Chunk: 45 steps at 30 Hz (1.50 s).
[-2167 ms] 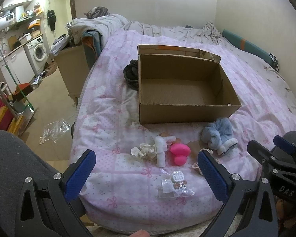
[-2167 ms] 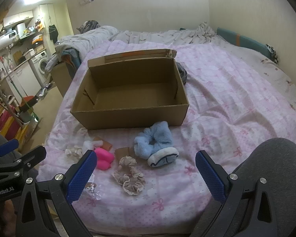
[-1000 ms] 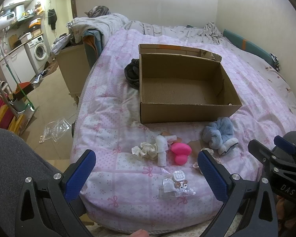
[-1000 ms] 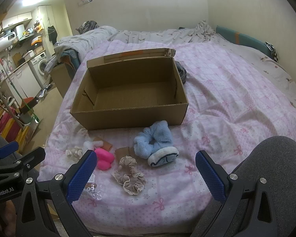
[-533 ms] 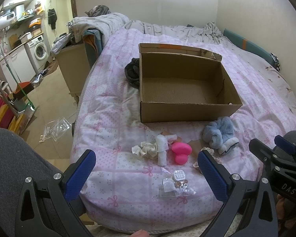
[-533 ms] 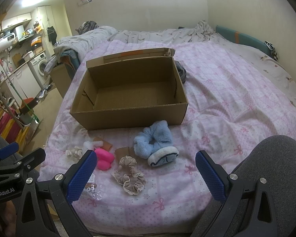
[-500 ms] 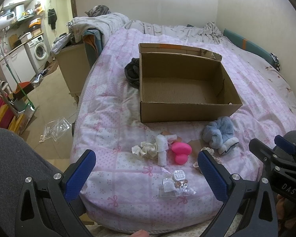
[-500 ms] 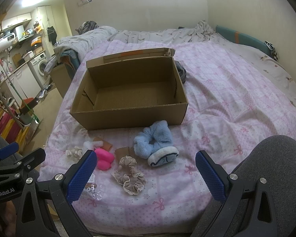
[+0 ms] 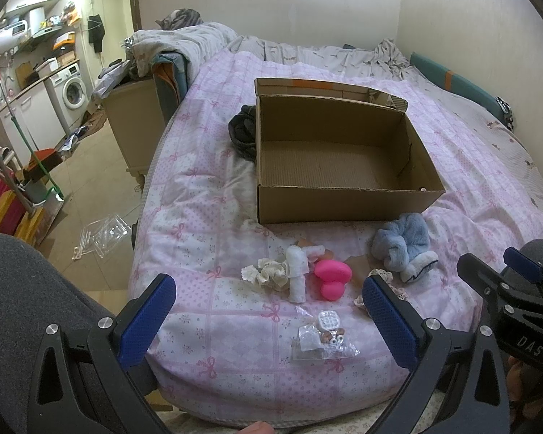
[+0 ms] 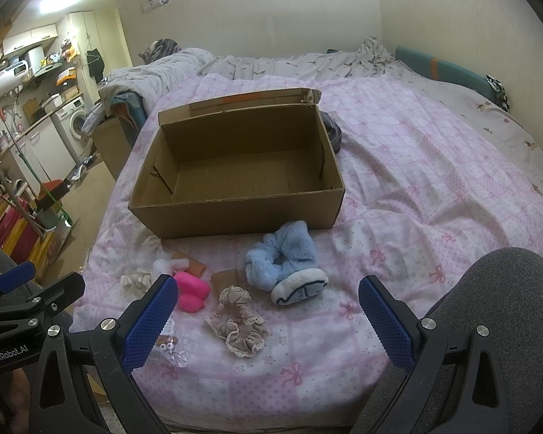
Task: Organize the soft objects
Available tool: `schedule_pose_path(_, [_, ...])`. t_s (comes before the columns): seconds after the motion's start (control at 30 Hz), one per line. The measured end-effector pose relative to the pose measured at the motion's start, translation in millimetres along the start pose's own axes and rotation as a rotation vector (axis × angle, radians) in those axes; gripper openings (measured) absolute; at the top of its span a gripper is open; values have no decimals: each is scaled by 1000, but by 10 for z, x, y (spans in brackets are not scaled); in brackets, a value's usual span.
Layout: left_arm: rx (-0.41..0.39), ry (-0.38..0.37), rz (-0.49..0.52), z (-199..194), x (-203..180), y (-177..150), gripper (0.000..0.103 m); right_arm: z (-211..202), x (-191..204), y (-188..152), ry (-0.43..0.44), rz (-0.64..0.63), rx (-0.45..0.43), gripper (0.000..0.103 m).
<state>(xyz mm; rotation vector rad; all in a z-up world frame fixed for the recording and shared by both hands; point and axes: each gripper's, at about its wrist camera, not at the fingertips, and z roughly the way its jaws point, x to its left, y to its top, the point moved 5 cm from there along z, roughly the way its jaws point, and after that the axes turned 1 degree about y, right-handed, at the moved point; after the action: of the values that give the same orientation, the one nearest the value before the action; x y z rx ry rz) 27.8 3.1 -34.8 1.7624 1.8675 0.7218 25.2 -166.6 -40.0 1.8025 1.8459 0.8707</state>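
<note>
Clearly nothing gripped: left gripper (image 9: 268, 311) and right gripper (image 10: 268, 313) spread wide, hovering at bed edge. Blue fluffy scrunchie (image 10: 280, 255), beige scrunchie (image 10: 237, 320), cream scrunchie (image 9: 266, 275), pink squishy toy (image 9: 331, 278) lying on pink quilt (image 10: 416, 199) just before empty cardboard box (image 10: 235, 213). Likely light, limp, compressible; best pinched across bunched fabric, not loose frill.

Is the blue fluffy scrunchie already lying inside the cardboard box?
No, the blue fluffy scrunchie lies on the pink bedspread in front of the cardboard box, whose inside shows only bare cardboard.
</note>
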Motion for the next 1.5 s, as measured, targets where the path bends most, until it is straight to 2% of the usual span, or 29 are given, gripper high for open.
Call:
schedule_pose_path(0.33, [2, -1, -1, 3, 2, -1, 103, -1, -9, 9, 5, 3, -2, 103])
schedule_pose_path(0.4, [14, -7, -4, 17, -4, 0, 103, -9, -3, 9, -3, 4, -5, 103])
schedule_pose_path(0.47, [39, -48, -14, 21, -13, 18, 103, -35, 0, 45, -6, 0, -14, 103])
schedule_pose_path(0.53, [57, -47, -18, 48, -32, 24, 103, -50, -12, 85, -2, 3, -13, 103])
schedule_pose_path(0.77, [86, -29, -21, 85, -65, 160, 103, -1, -120, 246, 50, 33, 39, 103])
schedule_pose_path(0.83, [91, -31, -26, 90, -54, 211, 103, -14, -151, 309, 60, 42, 24, 103])
schedule_pose_path(0.93, [117, -49, -48, 127, -26, 268, 103, -25, -201, 386, 7, 74, 22, 103])
schedule_pose_path(1.1, [144, -51, -63, 190, -26, 355, 103, 10, -215, 510, 30, 68, 29, 103])
schedule_pose_path(1.13, [151, -50, -64, 205, -17, 375, 103, 33, -230, 529, 13, 69, 42, 103])
schedule_pose_path(1.2, [175, -37, -72, 258, 4, 390, 103, 57, -303, 554, -8, 109, 41, 103])
schedule_pose_path(1.33, [238, -9, -98, 399, 92, 393, 103, 163, -334, 587, 60, 128, 71, 103])
schedule_pose_path(1.5, [404, -15, -92, 738, 118, 212, 103, 335, -339, 543, 127, 100, 102, 103])
